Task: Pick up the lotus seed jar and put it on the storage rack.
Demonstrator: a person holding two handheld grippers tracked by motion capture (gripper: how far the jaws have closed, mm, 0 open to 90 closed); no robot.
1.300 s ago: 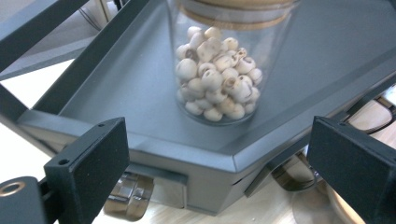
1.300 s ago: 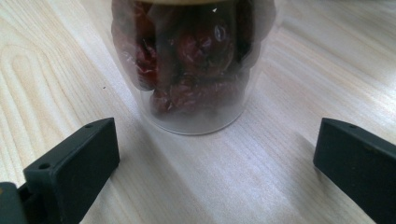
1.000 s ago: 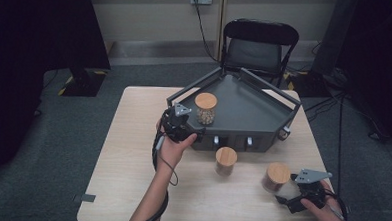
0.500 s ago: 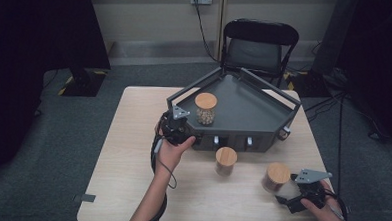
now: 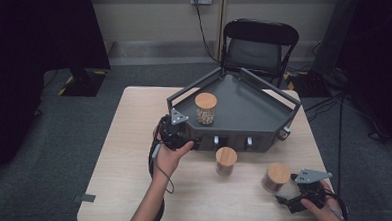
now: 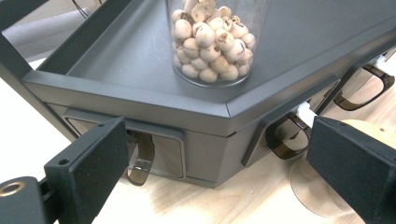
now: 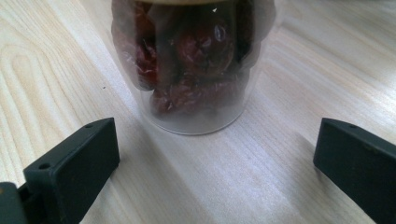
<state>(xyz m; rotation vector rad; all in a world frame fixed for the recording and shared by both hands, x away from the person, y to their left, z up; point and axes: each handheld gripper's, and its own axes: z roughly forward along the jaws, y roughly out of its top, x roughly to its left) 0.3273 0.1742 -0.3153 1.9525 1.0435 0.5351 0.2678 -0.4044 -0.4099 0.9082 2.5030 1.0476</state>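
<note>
A grey angular tray (image 5: 263, 121) stands at the back of the wooden table. Inside it, near the left front corner, a glass jar of pale round nuts (image 5: 205, 109) (image 6: 210, 42) with a wooden lid stands upright. My left gripper (image 5: 182, 134) (image 6: 219, 158) sits just outside that corner, open, with nothing between its jaws. Two more wooden-lidded jars stand on the table: one (image 5: 226, 161) in front of the tray, and one of dark red dried fruit (image 5: 276, 176) (image 7: 194, 65) at the right. My right gripper (image 5: 286, 193) (image 7: 219, 154) is open just short of that jar.
Brown translucent latches (image 6: 140, 161) hang on the tray's front wall. A black chair (image 5: 259, 48) stands behind the table. The middle jar (image 6: 322, 196) shows partly behind the left gripper's right jaw. Bare tabletop lies to the left of the tray.
My left gripper has drawn back a little from the tray toward the near side, still open. The nut jar stays in the tray. The right gripper has kept still.
</note>
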